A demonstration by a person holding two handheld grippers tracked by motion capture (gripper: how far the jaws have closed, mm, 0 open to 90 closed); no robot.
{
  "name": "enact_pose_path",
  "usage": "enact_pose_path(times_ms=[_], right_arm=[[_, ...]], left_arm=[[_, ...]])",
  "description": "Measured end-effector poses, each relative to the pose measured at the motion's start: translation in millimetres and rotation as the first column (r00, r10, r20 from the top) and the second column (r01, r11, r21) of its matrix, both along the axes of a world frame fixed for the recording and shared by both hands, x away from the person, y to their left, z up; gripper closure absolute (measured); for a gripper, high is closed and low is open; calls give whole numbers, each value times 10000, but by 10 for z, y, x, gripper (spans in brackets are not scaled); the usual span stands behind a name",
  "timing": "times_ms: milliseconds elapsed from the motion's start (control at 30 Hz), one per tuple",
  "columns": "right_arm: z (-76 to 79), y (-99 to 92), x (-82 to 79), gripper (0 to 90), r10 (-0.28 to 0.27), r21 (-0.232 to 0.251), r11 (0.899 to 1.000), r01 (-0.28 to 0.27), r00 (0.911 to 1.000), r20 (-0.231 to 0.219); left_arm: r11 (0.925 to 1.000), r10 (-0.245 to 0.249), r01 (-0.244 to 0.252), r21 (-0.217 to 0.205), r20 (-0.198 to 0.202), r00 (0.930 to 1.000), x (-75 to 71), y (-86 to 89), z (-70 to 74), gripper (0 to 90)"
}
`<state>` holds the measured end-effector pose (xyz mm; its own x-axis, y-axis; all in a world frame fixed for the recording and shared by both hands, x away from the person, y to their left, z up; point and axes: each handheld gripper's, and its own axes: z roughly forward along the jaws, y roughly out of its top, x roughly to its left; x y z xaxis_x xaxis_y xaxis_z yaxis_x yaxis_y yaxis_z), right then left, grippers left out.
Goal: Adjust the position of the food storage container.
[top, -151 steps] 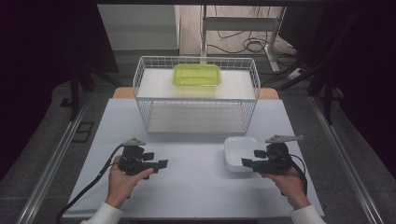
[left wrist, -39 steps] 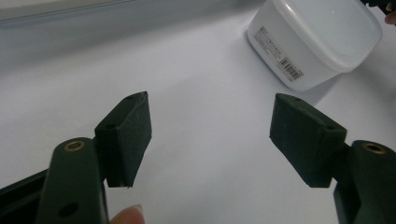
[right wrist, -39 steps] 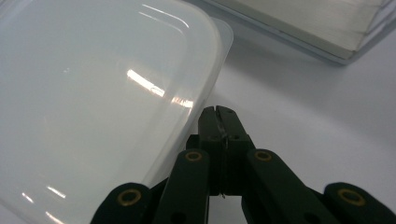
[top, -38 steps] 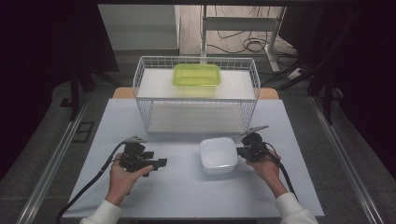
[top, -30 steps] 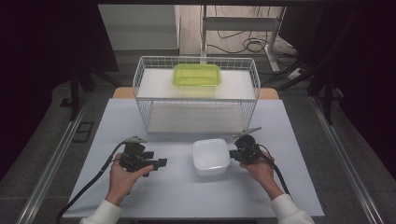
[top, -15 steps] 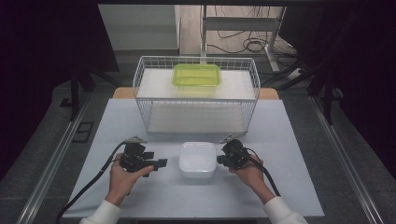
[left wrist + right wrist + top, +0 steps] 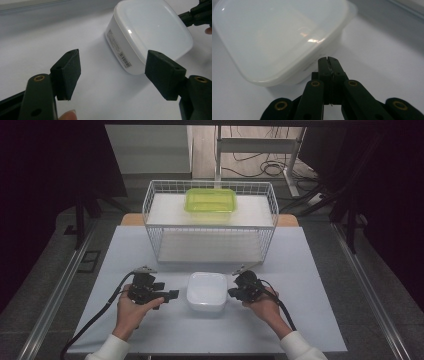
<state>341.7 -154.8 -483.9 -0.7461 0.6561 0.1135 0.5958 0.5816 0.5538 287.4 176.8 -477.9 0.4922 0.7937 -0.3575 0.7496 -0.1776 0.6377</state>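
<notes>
honestly the trick with nudging this white lidded container (image 7: 206, 291), sitting mid-table just in front of the wire basket (image 7: 210, 222), is keeping the right gripper (image 7: 235, 293), jaws pinched together on nothing, low against its side wall while the left gripper (image 7: 112, 72), jaws wide and empty, waits to catch it.

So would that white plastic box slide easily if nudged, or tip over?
The white box probably slides rather than tips: it sits low and wide on the smooth table. Its glossy lid looks slippery. It seems light and fairly stiff.
</notes>
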Motion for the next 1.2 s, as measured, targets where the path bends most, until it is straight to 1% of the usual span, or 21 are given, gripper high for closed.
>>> enact_pose_path(times_ms=[100,133,167,200,233,267,333,367,400,433,467,500,533,600,667,700,767,900,967,1133,1200], right_arm=[[71,-110,36,888,-451,347,9984,447,9989,112],[101,-153,45,888,-618,453,9971,611,9980,140],[101,-153,45,888,-618,453,9971,611,9980,140],[150,-237,61,887,-873,730,9936,856,9960,199],[170,-276,66,887,-1011,860,9914,986,9946,250],[191,-313,66,883,-1147,982,9889,1117,9931,259],[221,-377,57,845,-1375,1328,9821,1334,9903,223],[221,-377,57,845,-1375,1328,9821,1334,9903,223],[242,-435,40,710,-1720,1761,9702,1666,9850,160],[242,-435,40,710,-1720,1761,9702,1666,9850,160],[256,-491,29,577,-1981,2248,9548,1946,9802,-72],[256,-491,29,577,-1981,2248,9548,1946,9802,-72],[262,-546,12,466,-2230,2832,9323,2249,9740,-396],[260,-600,-9,386,-2391,3281,9114,2485,9685,-692],[258,-650,-27,343,-2483,3658,8922,2648,9643,-923],[260,-669,-32,328,-2487,3788,8854,2694,9630,-1038],[268,-695,-43,313,-2498,3967,8760,2742,9617,-1132],[258,-683,-51,300,-2374,4134,8694,2707,9625,-1310],[252,-672,-54,298,-2329,4116,8714,2669,9635,-1319],[222,-639,-66,293,-2190,3962,8825,2532,9670,-1302],[216,-646,-71,293,-2202,3952,8825,2550,9665,-1319]], left_arm=[[9999,99,-99,-33,98,9999,-2,21,18,284],[9996,232,-229,-162,211,9995,-5,46,47,285],[9996,232,-229,-162,211,9995,-5,46,47,286],[9991,350,-341,-250,369,9987,-12,73,79,287],[9991,350,-341,-250,369,9987,-12,73,79,288],[9985,420,-404,-375,444,9981,-18,90,102,288],[9984,390,-372,-424,435,9983,-24,92,109,288],[9984,390,-372,-424,435,9983,-24,92,109,287],[9984,336,-318,-477,370,9988,-27,83,104,287],[9984,336,-318,-477,370,9988,-27,83,104,286],[9982,310,-292,-528,325,9990,-30,79,105,286],[9977,307,-288,-612,307,9991,-32,78,109,286],[9966,326,-303,-768,289,9991,-35,88,124,285],[9960,350,-328,-833,253,9991,-39,95,133,285],[9958,349,-329,-860,221,9991,-46,91,135,284],[9955,331,-311,-890,202,9992,-50,88,135,284],[9948,303,-287,-980,151,9994,-55,83,135,284],[9952,240,-235,-953,42,9997,-62,70,123,284],[9950,216,-214,-971,10,9998,-62,65,117,284],[9934,185,-198,-1132,-126,9998,-40,62,110,284],[9936,189,-203,-1113,-136,9997,-37,61,105,284]])
